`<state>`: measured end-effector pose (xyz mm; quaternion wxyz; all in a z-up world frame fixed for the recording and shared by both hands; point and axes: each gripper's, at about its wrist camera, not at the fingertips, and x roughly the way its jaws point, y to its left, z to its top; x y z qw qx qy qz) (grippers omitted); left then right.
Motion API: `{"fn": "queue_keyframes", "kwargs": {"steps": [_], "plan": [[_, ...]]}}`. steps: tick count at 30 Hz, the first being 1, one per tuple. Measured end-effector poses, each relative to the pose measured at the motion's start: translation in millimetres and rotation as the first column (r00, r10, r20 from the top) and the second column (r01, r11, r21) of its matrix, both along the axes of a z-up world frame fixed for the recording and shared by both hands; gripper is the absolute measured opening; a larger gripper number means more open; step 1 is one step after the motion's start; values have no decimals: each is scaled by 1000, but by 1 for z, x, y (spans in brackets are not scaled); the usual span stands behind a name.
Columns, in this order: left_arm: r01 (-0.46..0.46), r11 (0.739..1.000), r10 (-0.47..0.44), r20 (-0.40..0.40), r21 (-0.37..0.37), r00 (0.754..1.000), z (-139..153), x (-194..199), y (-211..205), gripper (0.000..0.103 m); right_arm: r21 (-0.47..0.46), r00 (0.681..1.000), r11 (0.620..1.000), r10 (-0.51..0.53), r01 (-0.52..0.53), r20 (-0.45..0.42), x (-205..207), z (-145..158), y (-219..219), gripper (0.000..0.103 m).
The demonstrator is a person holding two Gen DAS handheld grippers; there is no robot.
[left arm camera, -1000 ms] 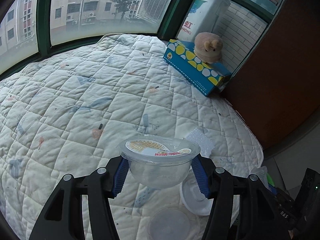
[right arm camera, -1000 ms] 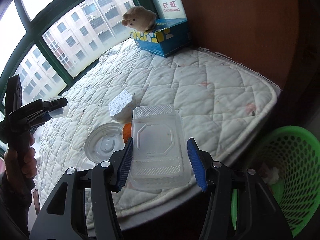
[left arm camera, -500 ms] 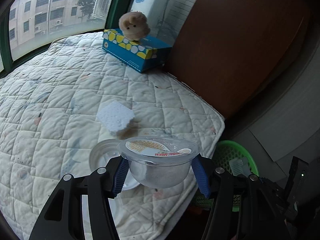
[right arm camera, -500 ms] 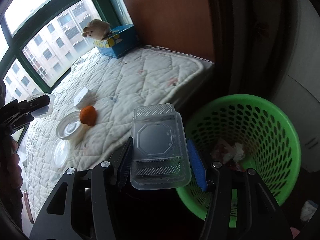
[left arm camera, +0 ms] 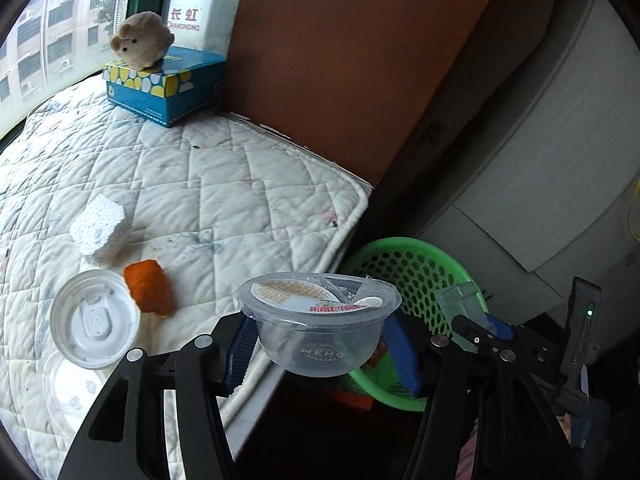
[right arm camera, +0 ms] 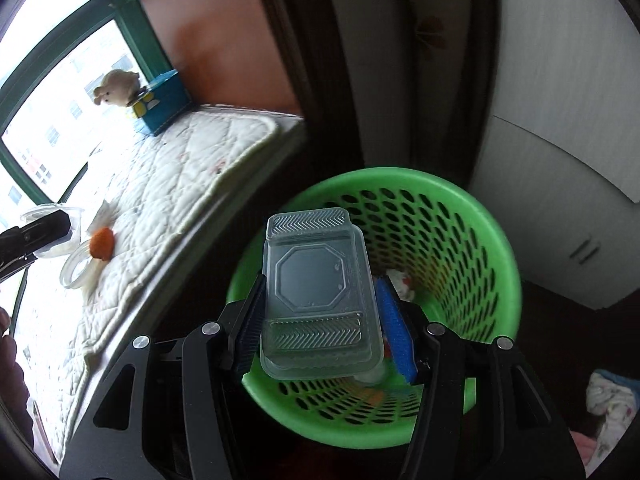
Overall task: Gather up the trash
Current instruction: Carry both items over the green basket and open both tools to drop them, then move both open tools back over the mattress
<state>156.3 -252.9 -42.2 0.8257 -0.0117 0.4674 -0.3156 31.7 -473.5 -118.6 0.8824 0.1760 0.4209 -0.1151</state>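
**Both grippers loaded at the basket**

Here the right gripper [right arm camera: 324,320] hung over the green basket [right arm camera: 472,216], its jaws clenched on a clear rectangular container [right arm camera: 316,300] held flat above the basket's near-left rim. Crumpled paper scraps lay inside the basket. The left gripper [left arm camera: 320,344] hovered off the near edge of the bed [left arm camera: 224,184], jaws clamped on a clear plastic bowl [left arm camera: 320,328] with its film lid partly peeled; the basket [left arm camera: 416,264] stood just beyond it to the right. On the bed's quilt lay an orange peel [left arm camera: 148,286], touching a white cup lid [left arm camera: 94,320], with a white sponge block [left arm camera: 100,228] just beyond them. At the far end a plush toy [left arm camera: 140,40] sat on a blue tissue box [left arm camera: 164,88].
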Motion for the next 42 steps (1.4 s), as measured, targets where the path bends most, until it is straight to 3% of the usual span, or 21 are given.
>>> {"fn": "queue_keyframes", "kwargs": {"steps": [6, 27, 33, 42], "plan": [[54, 998, -54, -12, 26, 998, -8, -9, -35, 57, 14, 999, 999, -40, 40, 8, -13, -3, -24, 63], [197, 978, -187, -124, 72, 974, -55, -38, -124, 57, 32, 988, 992, -124, 121, 95, -59, 17, -57, 63], [220, 974, -210, -164, 48, 964, -64, -40, -133, 61, 48, 985, 990, -134, 130, 110, -63, 19, -60, 63], [195, 978, -184, -142, 71, 973, -59, -41, -113, 62, 53, 986, 992, -119, 114, 113, -64, 22, -54, 64]]}}
